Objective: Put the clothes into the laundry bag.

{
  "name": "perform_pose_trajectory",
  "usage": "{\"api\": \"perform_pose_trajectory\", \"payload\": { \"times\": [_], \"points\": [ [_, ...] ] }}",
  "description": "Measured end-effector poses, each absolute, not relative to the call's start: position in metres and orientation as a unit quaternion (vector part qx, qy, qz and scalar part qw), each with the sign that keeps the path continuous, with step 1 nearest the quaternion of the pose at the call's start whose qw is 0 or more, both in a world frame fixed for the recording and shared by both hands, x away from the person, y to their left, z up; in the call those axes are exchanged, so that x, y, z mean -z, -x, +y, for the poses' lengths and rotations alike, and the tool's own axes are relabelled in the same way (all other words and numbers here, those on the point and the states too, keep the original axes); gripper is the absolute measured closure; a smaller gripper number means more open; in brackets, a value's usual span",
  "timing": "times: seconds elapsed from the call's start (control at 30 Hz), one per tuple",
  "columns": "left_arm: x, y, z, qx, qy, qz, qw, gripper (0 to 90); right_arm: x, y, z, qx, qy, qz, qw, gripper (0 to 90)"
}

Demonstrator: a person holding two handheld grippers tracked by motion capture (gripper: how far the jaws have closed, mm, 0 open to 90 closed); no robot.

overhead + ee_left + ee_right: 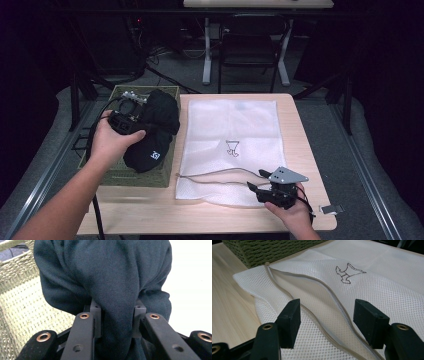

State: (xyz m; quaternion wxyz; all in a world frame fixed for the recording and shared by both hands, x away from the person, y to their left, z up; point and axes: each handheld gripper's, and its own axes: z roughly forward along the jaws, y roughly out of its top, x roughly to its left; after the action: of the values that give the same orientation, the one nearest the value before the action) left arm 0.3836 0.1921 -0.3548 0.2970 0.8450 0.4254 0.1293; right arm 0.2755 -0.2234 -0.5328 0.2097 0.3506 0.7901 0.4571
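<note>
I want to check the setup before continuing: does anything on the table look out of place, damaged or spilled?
Nothing stands out. The white mesh bag lies flat on the table with its zipper open, the left gripper is clamped on the dark garment over the woven basket, and the right gripper hovers open at the bag's opening.

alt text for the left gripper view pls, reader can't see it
The left gripper is clamped on a fold of a dark blue-black knit garment, which bulges above its black jaws. A woven olive basket lies behind at left, and a pale white surface at right.
</note>
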Motion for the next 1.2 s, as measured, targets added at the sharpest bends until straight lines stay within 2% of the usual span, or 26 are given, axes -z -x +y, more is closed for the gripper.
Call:
{"api": "perform_pose_trajectory", "payload": {
  "times": [0.67,1.0,1.2],
  "points": [
    [0.357,-0.373,0.161,-0.116,-0.864,0.387,0.3,71.8,0.528,-0.274,-0.221,-0.446,-0.338,0.798,0.223,42.2],
    [0.356,-0.367,0.155,-0.116,-0.864,0.379,0.31,71.8,0.518,-0.279,-0.216,-0.438,-0.336,0.81,0.201,57.6],
    [0.352,-0.363,0.153,-0.119,-0.865,0.374,0.312,71.8,0.508,-0.288,-0.205,-0.423,-0.322,0.822,0.203,59.7]
  ]
}}
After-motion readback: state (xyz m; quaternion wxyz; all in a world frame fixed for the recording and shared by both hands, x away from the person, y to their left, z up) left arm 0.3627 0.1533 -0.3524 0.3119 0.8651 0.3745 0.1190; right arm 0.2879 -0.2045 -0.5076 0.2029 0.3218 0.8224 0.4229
